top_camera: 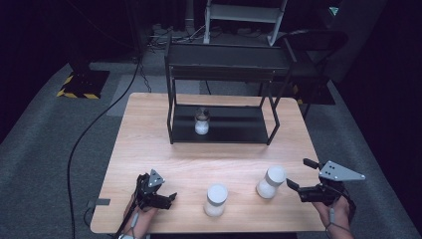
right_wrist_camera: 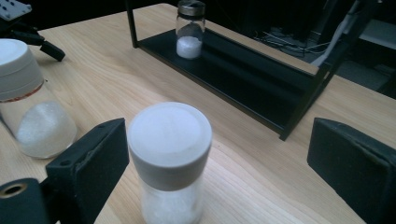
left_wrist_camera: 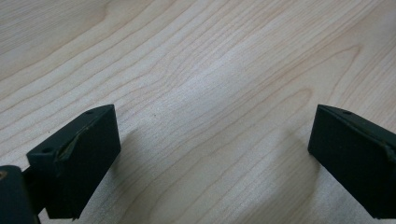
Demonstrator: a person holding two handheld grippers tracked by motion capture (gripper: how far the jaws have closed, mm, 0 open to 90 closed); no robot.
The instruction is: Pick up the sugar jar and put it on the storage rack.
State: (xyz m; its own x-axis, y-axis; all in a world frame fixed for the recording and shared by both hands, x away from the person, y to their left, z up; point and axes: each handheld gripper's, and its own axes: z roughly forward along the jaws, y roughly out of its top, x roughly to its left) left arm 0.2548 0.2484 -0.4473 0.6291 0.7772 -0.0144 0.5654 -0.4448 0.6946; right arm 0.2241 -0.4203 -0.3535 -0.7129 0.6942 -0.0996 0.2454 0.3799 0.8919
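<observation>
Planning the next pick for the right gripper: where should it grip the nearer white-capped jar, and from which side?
Probably the clear glass body just under the white cap of the jar, coming level from the right gripper's side. The jar stands upright, round, and the open jaws already flank it; the other jar stands apart, so there is room.

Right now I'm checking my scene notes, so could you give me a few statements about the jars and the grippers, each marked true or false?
1. The right gripper is clamped on a jar. False: its jaws stand open, the near white-lidded jar between them, unpressed.
2. A small jar stands on the lower shelf of the black rack. True.
3. Three white-lidded jars stand on the table in front of the rack. False: two, the other nearer the middle.
4. The left gripper is open over bare wood. True.
</observation>
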